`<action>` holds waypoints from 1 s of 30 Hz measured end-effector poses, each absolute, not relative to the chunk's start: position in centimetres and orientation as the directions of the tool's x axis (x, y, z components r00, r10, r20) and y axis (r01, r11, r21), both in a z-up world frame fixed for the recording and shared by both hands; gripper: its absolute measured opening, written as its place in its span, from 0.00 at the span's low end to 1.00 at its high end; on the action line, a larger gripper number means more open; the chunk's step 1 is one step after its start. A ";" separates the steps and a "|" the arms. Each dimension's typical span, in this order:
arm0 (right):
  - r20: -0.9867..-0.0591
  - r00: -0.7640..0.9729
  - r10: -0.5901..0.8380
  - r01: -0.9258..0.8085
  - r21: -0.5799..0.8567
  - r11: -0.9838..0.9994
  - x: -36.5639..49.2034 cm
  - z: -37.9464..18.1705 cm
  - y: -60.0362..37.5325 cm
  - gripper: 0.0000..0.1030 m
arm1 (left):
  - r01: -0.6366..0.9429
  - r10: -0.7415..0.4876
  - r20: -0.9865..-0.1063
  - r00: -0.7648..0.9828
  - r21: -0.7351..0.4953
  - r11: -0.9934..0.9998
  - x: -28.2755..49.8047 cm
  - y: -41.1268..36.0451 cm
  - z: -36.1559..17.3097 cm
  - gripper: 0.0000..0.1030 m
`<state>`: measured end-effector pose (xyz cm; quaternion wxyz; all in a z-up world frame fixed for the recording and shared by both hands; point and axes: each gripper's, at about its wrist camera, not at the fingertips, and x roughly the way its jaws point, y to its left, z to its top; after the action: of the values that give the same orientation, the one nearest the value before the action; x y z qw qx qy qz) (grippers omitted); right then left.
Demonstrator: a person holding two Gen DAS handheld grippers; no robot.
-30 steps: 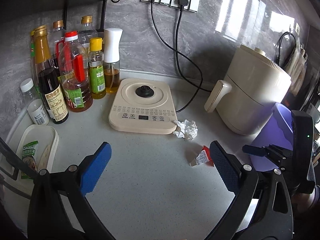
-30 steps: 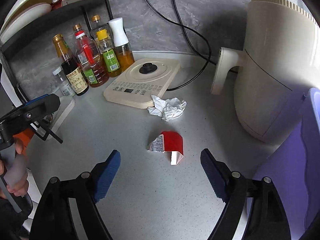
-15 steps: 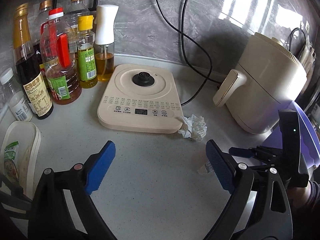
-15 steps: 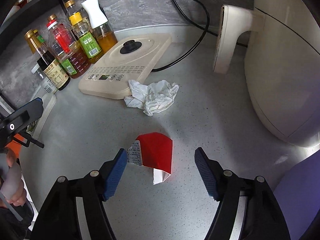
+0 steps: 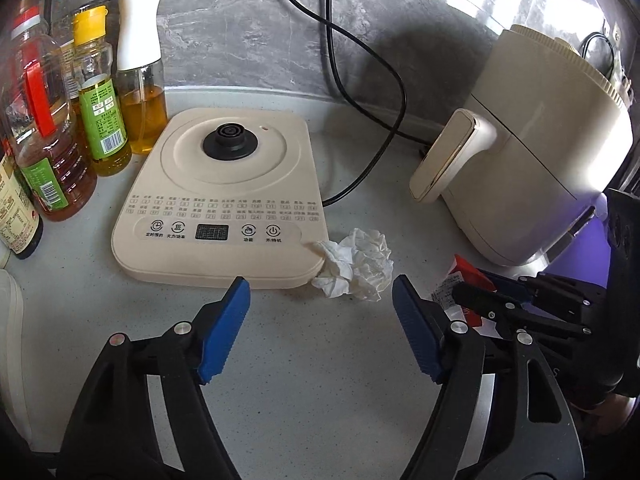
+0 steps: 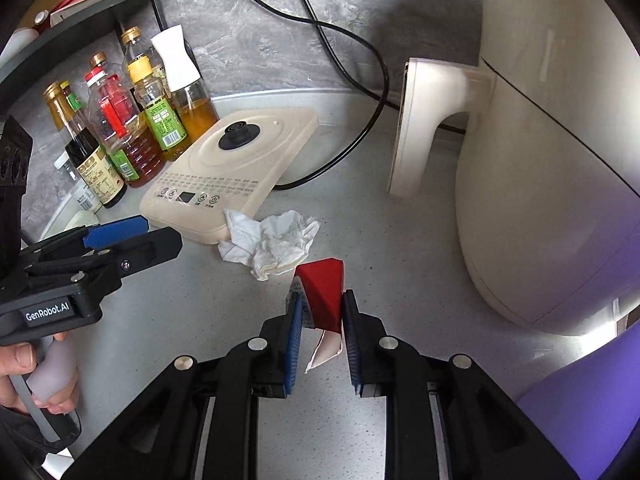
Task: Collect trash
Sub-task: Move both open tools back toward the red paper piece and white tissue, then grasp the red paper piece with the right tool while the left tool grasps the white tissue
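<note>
A crumpled white tissue (image 5: 356, 266) lies on the grey counter at the front right corner of the cream induction cooker (image 5: 220, 196); it also shows in the right wrist view (image 6: 276, 242). My left gripper (image 5: 322, 326) is open, just short of the tissue, its right finger beside it. A red and white wrapper (image 6: 322, 292) sits between the blue pads of my right gripper (image 6: 320, 320), which is shut on it. In the left wrist view the wrapper (image 5: 460, 280) shows at the right gripper's tips.
Oil and sauce bottles (image 5: 96, 112) stand at the back left. A cream air fryer (image 5: 540, 148) stands at the right, its black cables (image 5: 360, 76) running up the wall. A purple bin (image 6: 592, 408) is at the lower right. A rack (image 6: 80, 12) holds dishes.
My right gripper moved forward and closed on the red wrapper. My left gripper moved forward and right toward the tissue, staying open.
</note>
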<state>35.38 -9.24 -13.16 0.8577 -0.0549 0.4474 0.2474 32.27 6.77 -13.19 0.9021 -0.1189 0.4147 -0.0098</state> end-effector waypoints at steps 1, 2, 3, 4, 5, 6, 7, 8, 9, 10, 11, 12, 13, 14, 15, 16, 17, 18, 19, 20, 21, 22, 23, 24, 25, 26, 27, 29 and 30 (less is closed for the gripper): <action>-0.794 0.486 0.366 -0.471 0.115 0.875 35.5 -13.2 -9.3 0.20 | -0.080 -0.123 -0.750 0.650 -0.228 0.970 32.6 6.6 -13.4 0.71; -0.793 0.493 0.358 -0.469 0.105 0.877 35.6 -13.2 -9.3 0.20 | -0.082 -0.127 -0.755 0.644 -0.233 0.969 32.9 6.4 -13.6 0.71; -0.792 0.498 0.354 -0.466 0.101 0.879 35.7 -13.2 -9.3 0.20 | -0.086 -0.129 -0.760 0.637 -0.236 0.968 33.3 6.2 -13.8 0.71; -0.791 0.501 0.351 -0.461 0.098 0.882 35.8 -13.3 -9.3 0.20 | -0.091 -0.132 -0.764 0.631 -0.243 0.966 33.6 6.0 -14.0 0.71; -0.790 0.507 0.345 -0.458 0.093 0.884 35.8 -13.3 -9.4 0.20 | -0.097 -0.137 -0.769 0.625 -0.251 0.963 33.9 5.9 -14.3 0.71; -0.789 0.511 0.342 -0.457 0.089 0.885 35.8 -13.4 -9.4 0.20 | -0.105 -0.140 -0.774 0.618 -0.257 0.961 34.2 5.8 -14.6 0.71; -0.789 0.511 0.342 -0.457 0.087 0.885 35.9 -13.4 -9.4 0.20 | -0.113 -0.141 -0.779 0.611 -0.262 0.958 34.5 5.7 -14.9 0.71; -0.789 0.512 0.341 -0.456 0.087 0.886 36.0 -13.5 -9.3 0.20 | -0.120 -0.142 -0.782 0.607 -0.268 0.956 34.7 5.6 -15.1 0.71; -0.789 0.512 0.339 -0.456 0.085 0.886 36.0 -13.5 -9.3 0.20 | -0.132 -0.141 -0.787 0.601 -0.271 0.953 34.9 5.5 -15.3 0.72; -0.789 0.514 0.337 -0.455 0.082 0.887 36.1 -13.6 -9.3 0.20 | -0.146 -0.137 -0.791 0.597 -0.275 0.950 35.0 5.4 -15.6 0.72; -0.788 0.517 0.334 -0.454 0.078 0.887 36.1 -13.7 -9.3 0.20 | -0.156 -0.134 -0.794 0.594 -0.277 0.948 35.2 5.3 -15.8 0.72; -0.787 0.519 0.334 -0.455 0.076 0.887 36.1 -13.7 -9.3 0.20 | -0.164 -0.131 -0.797 0.590 -0.278 0.946 35.3 5.2 -16.1 0.72; -0.786 0.520 0.335 -0.455 0.077 0.887 36.1 -13.7 -9.3 0.20 | -0.176 -0.130 -0.800 0.586 -0.282 0.943 35.4 5.2 -16.5 0.72; -0.786 0.519 0.337 -0.455 0.080 0.887 36.1 -13.7 -9.3 0.20 | -0.195 -0.127 -0.805 0.579 -0.289 0.937 35.5 5.2 -16.8 0.72; -0.786 0.518 0.338 -0.455 0.081 0.887 36.1 -13.8 -9.3 0.20 | -0.217 -0.130 -0.809 0.574 -0.303 0.928 35.5 5.4 -17.1 0.72; -0.786 0.517 0.337 -0.453 0.083 0.888 36.1 -13.9 -9.3 0.20 | -0.233 -0.132 -0.803 0.582 -0.319 0.919 35.5 5.5 -17.1 0.71; -0.788 0.515 0.338 -0.451 0.087 0.888 36.1 -13.9 -9.3 0.20 | -0.246 -0.132 -0.799 0.587 -0.332 0.911 35.6 5.7 -17.1 0.71; -0.789 0.513 0.338 -0.447 0.090 0.890 36.1 -14.0 -9.4 0.20 | -0.260 -0.132 -0.796 0.590 -0.342 0.903 35.6 5.8 -17.2 0.68; -0.790 0.513 0.337 -0.444 0.092 0.891 36.1 -14.0 -9.5 0.20 | -0.277 -0.127 -0.796 0.591 -0.349 0.895 35.7 5.9 -17.2 0.67; -0.790 0.512 0.336 -0.441 0.094 0.893 36.1 -14.0 -9.6 0.20 | -0.295 -0.124 -0.795 0.593 -0.358 0.886 35.7 6.1 -17.2 0.67; -0.791 0.512 0.336 -0.439 0.096 0.894 36.1 -14.1 -9.6 0.20 | -0.313 -0.116 -0.795 0.595 -0.362 0.878 35.7 6.2 -17.2 0.64; -0.791 0.510 0.336 -0.437 0.099 0.894 36.2 -14.1 -9.7 0.20 | -0.332 -0.102 -0.797 0.595 -0.359 0.872 35.7 6.3 -17.2 0.60; -0.792 0.509 0.336 -0.435 0.100 0.895 36.2 -14.1 -9.7 0.20 | -0.351 -0.087 -0.801 0.592 -0.354 0.867 35.5 6.4 -17.2 0.51; -0.793 0.508 0.337 -0.434 0.101 0.895 36.2 -14.2 -9.7 0.20 | -0.364 -0.085 -0.803 0.590 -0.358 0.860 35.4 6.7 -17.3 0.40; -0.793 0.507 0.338 -0.435 0.103 0.895 36.2 -14.2 -9.7 0.20 | -0.371 -0.091 -0.803 0.589 -0.368 0.852 35.2 7.0 -17.4 0.35; -0.793 0.507 0.339 -0.436 0.104 0.894 36.2 -14.1 -9.6 0.20 | -0.376 -0.095 -0.805 0.586 -0.374 0.848 35.0 7.3 -17.6 0.23; -0.792 0.507 0.340 -0.437 0.104 0.893 36.1 -14.1 -9.5 0.20 | -0.373 -0.102 -0.807 0.581 -0.376 0.849 35.0 7.5 -17.8 0.09; -0.793 0.504 0.342 -0.444 0.102 0.890 36.0 -14.1 -9.3 0.20 | -0.360 -0.138 -0.806 0.575 -0.401 0.842 34.7 7.8 -18.2 0.03; -0.793 0.503 0.345 -0.447 0.103 0.889 35.9 -14.0 -9.2 0.20 | -0.357 -0.147 -0.801 0.581 -0.413 0.838 34.4 8.0 -18.1 0.03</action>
<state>35.87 -9.19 -14.00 0.8649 -0.0576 0.4431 0.2289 34.44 8.00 -18.10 0.8446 -0.2776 0.4535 0.0620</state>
